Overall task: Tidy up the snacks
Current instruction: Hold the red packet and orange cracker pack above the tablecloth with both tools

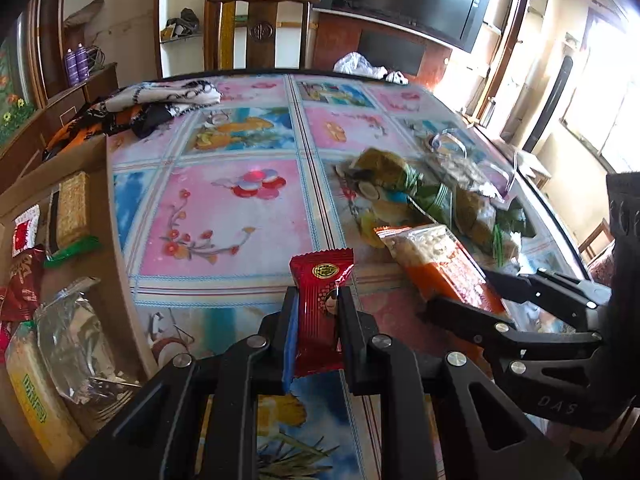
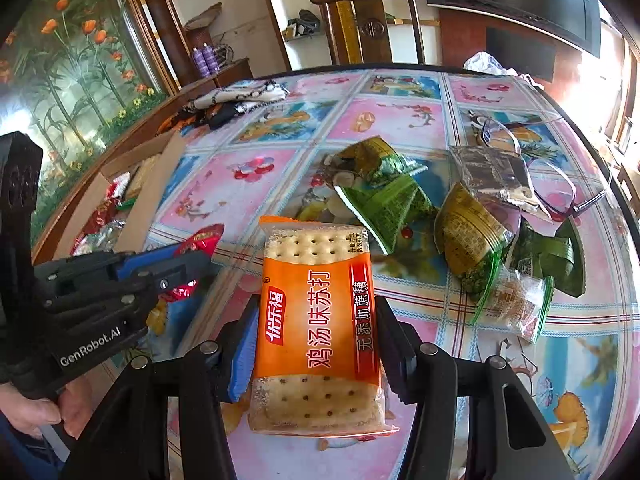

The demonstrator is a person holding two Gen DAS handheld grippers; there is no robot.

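My left gripper (image 1: 318, 300) is shut on a small red snack packet (image 1: 320, 312), held upright above the table; the same packet (image 2: 200, 242) shows from the side in the right wrist view, in the left gripper (image 2: 192, 264). My right gripper (image 2: 316, 308) is shut on an orange cracker pack (image 2: 318, 320), which pokes forward between the fingers. That pack (image 1: 440, 264) and the right gripper (image 1: 476, 292) appear at the right of the left wrist view. A cardboard box (image 1: 108, 216) holding several snacks stands at the left.
Green and gold wrapped snacks (image 2: 384, 196) and a clear packet (image 2: 516, 300) lie scattered on the patterned tablecloth (image 2: 400, 120). Glasses (image 2: 532, 160) rest among them at the right. Folded cloth (image 1: 160, 100) lies at the far left, a wooden chair (image 1: 262, 28) behind the table.
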